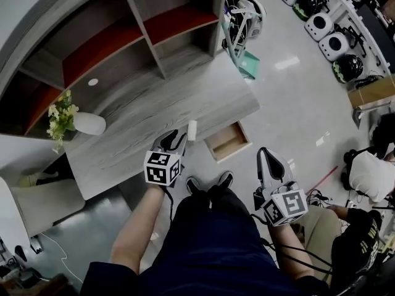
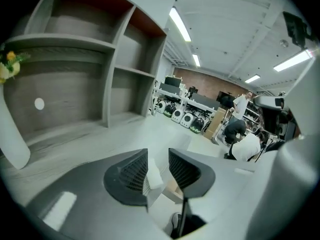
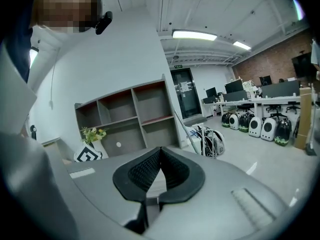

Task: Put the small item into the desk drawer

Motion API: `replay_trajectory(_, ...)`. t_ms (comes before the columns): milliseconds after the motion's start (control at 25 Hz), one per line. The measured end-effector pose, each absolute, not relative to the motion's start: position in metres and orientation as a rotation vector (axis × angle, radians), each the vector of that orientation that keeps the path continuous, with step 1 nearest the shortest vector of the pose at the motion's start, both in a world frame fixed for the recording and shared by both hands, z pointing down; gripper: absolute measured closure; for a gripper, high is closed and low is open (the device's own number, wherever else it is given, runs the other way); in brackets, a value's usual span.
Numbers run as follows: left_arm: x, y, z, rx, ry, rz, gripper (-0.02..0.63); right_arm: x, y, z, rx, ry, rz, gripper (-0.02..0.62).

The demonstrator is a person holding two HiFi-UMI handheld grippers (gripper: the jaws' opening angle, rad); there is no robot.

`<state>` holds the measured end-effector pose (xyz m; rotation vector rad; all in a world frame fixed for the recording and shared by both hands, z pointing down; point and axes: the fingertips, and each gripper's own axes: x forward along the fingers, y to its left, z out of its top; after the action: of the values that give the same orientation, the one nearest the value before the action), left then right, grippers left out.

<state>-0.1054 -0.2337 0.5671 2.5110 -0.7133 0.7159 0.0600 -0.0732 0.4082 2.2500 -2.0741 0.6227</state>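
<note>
The small white item (image 1: 192, 130) is upright at the desk's front edge, just past the tips of my left gripper (image 1: 179, 138). In the left gripper view that gripper (image 2: 158, 160) is open: the white item (image 2: 152, 176) leans against the left pad and a gap separates it from the right pad. The wooden drawer (image 1: 227, 140) stands pulled out from the desk (image 1: 185, 97), to the right of the item, and part of its brown inside (image 2: 174, 187) shows below the jaws. My right gripper (image 1: 265, 154) hangs over the floor right of the drawer, shut and empty (image 3: 159, 156).
A white vase with yellow flowers (image 1: 79, 123) stands at the desk's left end. A grey and red shelf unit (image 1: 111, 36) backs the desk. My shoes (image 1: 208, 182) are below the drawer. A seated person (image 1: 370, 171) and several round white machines (image 1: 327, 29) are on the right.
</note>
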Motion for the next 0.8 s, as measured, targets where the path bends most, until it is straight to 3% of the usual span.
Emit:
replay_trajectory(400, -0.075, -0.243, 0.653, 2.321, -0.690, 0.999, 0.485, 0.101, -0.039, 0.419, 2.346, -1.985, 0.653, 0.589)
replay_trajectory(800, -0.075, -0.238, 0.701, 2.125, -0.698, 1.078, 0.486, 0.127, -0.010, 0.433, 2.434, -1.953, 0.723, 0.589)
